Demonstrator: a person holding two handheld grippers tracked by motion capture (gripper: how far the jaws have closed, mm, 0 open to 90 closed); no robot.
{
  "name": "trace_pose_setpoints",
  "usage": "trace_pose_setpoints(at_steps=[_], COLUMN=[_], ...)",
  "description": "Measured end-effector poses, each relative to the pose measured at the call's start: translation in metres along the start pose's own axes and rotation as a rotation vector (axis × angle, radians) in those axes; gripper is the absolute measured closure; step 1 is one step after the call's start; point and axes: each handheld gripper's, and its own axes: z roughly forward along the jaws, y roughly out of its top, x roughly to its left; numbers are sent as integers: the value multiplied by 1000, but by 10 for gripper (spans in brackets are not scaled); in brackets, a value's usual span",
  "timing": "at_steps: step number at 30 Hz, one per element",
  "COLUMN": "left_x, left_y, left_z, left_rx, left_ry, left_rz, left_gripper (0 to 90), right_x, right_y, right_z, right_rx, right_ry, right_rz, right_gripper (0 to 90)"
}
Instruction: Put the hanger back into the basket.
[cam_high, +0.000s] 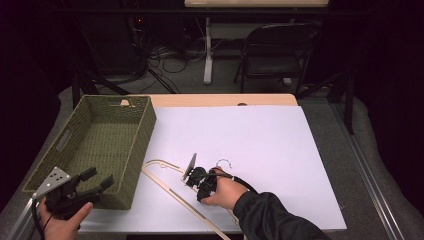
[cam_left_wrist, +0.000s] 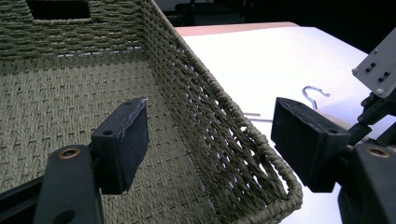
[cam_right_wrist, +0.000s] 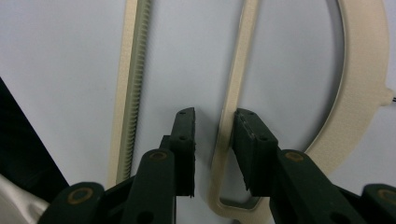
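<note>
- White tabletop (cam_high: 260, 135) carries a cream plastic hanger (cam_right_wrist: 233, 93).
- Right gripper (cam_right_wrist: 214, 140): jaws apart, hanger's thin bar between them, against one pad.
- Left gripper (cam_left_wrist: 210, 140): jaws wide, straddling the woven basket (cam_left_wrist: 210, 107) rim.

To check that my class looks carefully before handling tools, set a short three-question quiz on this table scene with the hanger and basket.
1. True or false: the fingers of the right gripper stand on either side of a bar of the hanger.
2. The basket is: A) green and woven, B) red plastic, C) metal wire.
3. Which is beside the basket, the left gripper or the right?

Key: 1 true; 2 A; 3 left.
</note>
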Motion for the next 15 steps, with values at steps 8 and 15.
trace_pose_setpoints(at_steps=[8,15], left_x=[0,0], left_y=[0,0], left_z=[0,-1], left_rx=[-2,-3], left_ry=[1,1], left_rz=[-2,-1], left_gripper=[279,279], right_x=[0,-4], right_y=[1,0], right_z=[1,0], right_rx=[6,17], right_ry=[-43,-27], right_rz=[22,43], right_gripper=[818,842])
